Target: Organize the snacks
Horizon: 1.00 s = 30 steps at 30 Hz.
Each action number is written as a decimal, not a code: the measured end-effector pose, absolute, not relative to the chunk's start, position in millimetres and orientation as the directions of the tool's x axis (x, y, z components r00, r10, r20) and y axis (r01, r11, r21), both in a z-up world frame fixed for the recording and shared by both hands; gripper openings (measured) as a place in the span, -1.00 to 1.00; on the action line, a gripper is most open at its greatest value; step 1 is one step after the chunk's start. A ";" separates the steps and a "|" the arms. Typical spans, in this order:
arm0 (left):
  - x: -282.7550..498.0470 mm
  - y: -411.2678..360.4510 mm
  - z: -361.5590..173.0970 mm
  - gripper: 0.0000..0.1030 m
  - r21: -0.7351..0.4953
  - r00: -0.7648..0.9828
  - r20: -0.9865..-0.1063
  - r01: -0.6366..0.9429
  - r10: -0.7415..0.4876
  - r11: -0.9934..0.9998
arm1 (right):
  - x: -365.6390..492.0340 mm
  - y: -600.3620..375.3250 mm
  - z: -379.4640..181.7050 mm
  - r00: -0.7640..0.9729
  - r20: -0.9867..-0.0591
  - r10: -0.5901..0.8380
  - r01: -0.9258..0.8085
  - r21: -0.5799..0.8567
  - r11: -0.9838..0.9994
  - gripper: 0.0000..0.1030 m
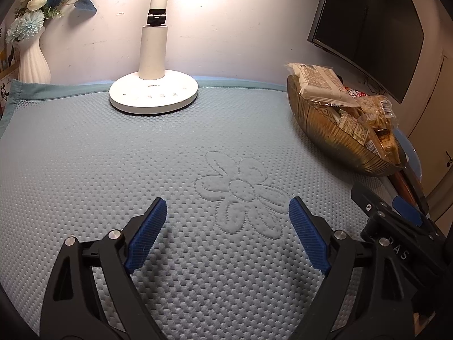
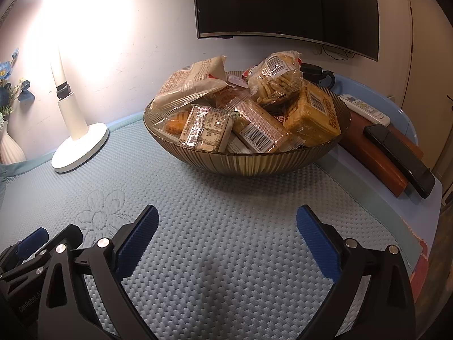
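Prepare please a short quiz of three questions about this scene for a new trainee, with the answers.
1. True or false: the left gripper is shut on a snack packet.
2. Where are the snacks now? A) spread on the mat B) piled in the ribbed bowl C) beside the white vase
3. Fill in: the white object standing on the mat to the left of the bowl is a desk ____.

Key:
1. False. Both it and the right gripper are open and hold nothing.
2. B. The snacks fill the bowl.
3. lamp.
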<state>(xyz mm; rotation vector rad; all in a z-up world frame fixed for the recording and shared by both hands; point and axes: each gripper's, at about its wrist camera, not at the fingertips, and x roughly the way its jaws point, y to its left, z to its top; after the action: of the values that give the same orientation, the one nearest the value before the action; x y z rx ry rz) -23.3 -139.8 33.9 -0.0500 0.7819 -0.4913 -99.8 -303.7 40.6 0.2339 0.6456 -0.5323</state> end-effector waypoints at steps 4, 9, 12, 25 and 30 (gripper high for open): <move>-23.0 -139.0 33.5 0.73 -0.225 0.605 -0.663 0.401 -0.441 0.888 | -99.7 -303.6 40.5 0.671 -0.626 -0.396 0.538 0.045 0.842 0.90; -22.4 -138.4 33.1 0.76 -0.230 0.606 -0.664 0.392 -0.439 0.891 | -99.7 -304.7 40.3 0.671 -0.629 -0.393 0.538 0.048 0.842 0.90; -21.6 -137.4 32.7 0.77 -0.238 0.607 -0.664 0.383 -0.437 0.893 | -99.4 -304.6 40.3 0.670 -0.630 -0.394 0.538 0.046 0.842 0.90; -22.8 -138.0 32.7 0.81 -0.230 0.615 -0.665 0.371 -0.423 0.900 | -97.6 -305.1 38.5 0.664 -0.634 -0.397 0.541 0.041 0.840 0.91; -22.7 -137.7 32.9 0.82 -0.230 0.616 -0.666 0.368 -0.422 0.901 | -97.8 -303.3 39.1 0.661 -0.636 -0.397 0.542 0.039 0.839 0.91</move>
<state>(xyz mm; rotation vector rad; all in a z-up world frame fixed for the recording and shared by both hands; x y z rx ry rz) -22.7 -137.7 32.9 -0.0736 0.7853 -0.4550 -97.8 -303.3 39.1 0.2344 0.6598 -0.5370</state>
